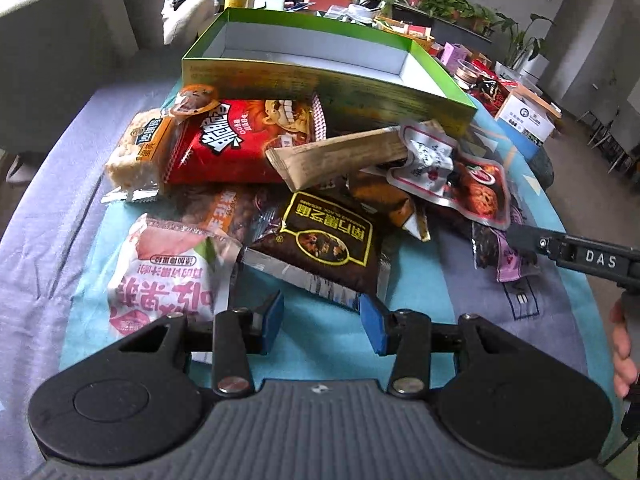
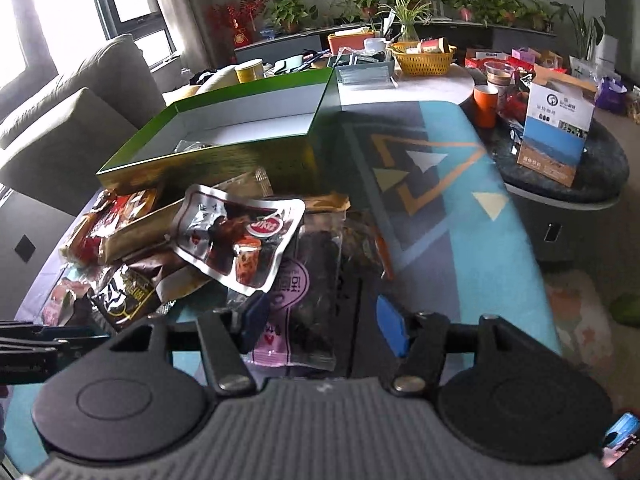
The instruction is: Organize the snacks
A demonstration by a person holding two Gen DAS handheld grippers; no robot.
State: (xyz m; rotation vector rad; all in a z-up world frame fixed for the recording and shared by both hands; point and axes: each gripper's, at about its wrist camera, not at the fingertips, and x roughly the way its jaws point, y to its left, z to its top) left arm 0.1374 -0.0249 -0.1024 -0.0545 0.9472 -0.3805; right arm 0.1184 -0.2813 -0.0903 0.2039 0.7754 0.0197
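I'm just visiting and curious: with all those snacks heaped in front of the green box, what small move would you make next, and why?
Probably close the right gripper on the purple-labelled packet. Its jaws stand open with that packet lying between them, and the green box just behind the pile looks nearly empty. The left gripper is open too, holding nothing.

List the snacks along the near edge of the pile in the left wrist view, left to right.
Pink-and-white bag → black sesame packet → purple-labelled dark packet, where the right tool reaches in.
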